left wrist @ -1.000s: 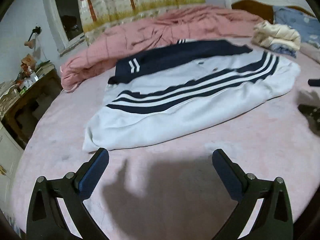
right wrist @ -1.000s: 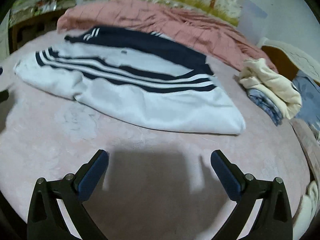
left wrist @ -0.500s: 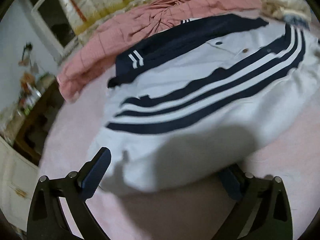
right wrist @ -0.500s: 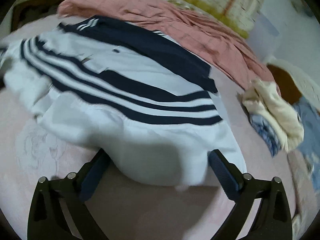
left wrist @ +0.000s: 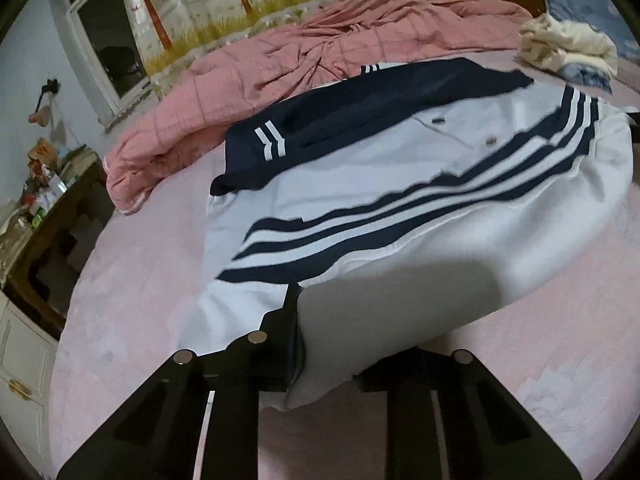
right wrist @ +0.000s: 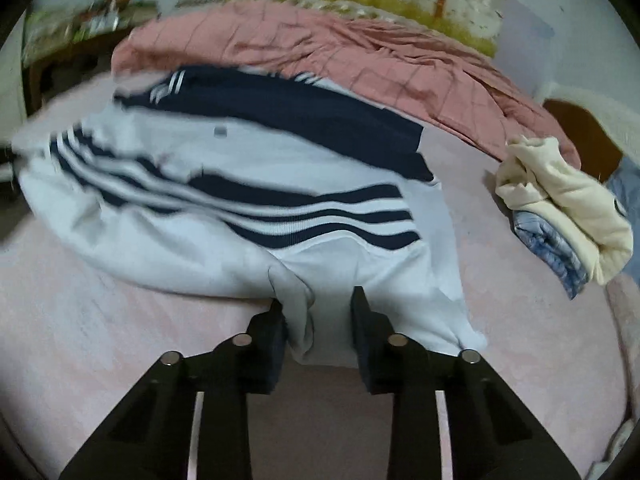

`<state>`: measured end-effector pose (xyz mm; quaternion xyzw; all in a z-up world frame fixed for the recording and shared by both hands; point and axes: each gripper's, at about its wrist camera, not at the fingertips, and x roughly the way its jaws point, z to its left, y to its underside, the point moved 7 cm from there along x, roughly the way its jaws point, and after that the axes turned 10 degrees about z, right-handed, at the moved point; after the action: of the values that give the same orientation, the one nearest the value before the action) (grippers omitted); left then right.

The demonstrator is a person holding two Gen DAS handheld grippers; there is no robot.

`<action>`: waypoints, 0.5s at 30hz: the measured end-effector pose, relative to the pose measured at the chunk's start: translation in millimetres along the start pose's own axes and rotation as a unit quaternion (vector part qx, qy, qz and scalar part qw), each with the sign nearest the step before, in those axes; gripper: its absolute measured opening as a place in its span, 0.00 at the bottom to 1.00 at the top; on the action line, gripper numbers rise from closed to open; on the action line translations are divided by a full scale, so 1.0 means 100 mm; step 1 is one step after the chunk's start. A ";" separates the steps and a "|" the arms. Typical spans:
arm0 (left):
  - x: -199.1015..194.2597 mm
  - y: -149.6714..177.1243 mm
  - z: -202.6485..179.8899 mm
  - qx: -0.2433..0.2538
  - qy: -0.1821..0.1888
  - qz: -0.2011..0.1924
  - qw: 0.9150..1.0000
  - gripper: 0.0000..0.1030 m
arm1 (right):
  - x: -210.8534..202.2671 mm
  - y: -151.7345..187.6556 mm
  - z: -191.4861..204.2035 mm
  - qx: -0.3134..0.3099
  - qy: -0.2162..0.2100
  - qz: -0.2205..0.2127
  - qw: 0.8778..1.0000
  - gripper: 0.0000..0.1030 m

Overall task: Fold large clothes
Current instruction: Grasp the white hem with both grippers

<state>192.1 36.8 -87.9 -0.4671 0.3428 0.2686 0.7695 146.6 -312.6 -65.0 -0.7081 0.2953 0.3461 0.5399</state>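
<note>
Both grippers have just been closing: the left gripper and right gripper now each pinch the near hem of the striped white-and-navy garment, which lies spread on the pink bed. A second ago they hung open short of it, so the fold can likely begin.

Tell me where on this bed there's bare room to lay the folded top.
Bare pink bedsheet lies open between the white striped top and the dresser side. A narrower strip runs between the top and the folded clothes pile. The far side is crowded by the pink quilt.
</note>
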 end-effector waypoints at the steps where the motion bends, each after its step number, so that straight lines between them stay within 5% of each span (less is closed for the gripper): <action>1: -0.01 -0.07 0.05 -0.007 0.012 0.004 1.000 0.20 | -0.03 -0.09 -0.02 -0.001 0.001 -0.007 1.000 0.28; 10: 0.19 -0.95 0.44 -0.064 0.057 0.006 0.996 0.20 | 0.22 -1.08 -0.20 0.014 0.038 -0.018 0.999 0.25; 15: 0.65 -1.24 0.53 -0.088 0.074 0.051 0.992 0.19 | 0.65 -1.40 -0.32 0.045 0.021 -0.004 0.999 0.23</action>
<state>338.0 39.0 -54.4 -0.5332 0.3974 0.3011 0.6834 301.1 -312.9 -32.9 -0.6916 0.3186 0.3152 0.5663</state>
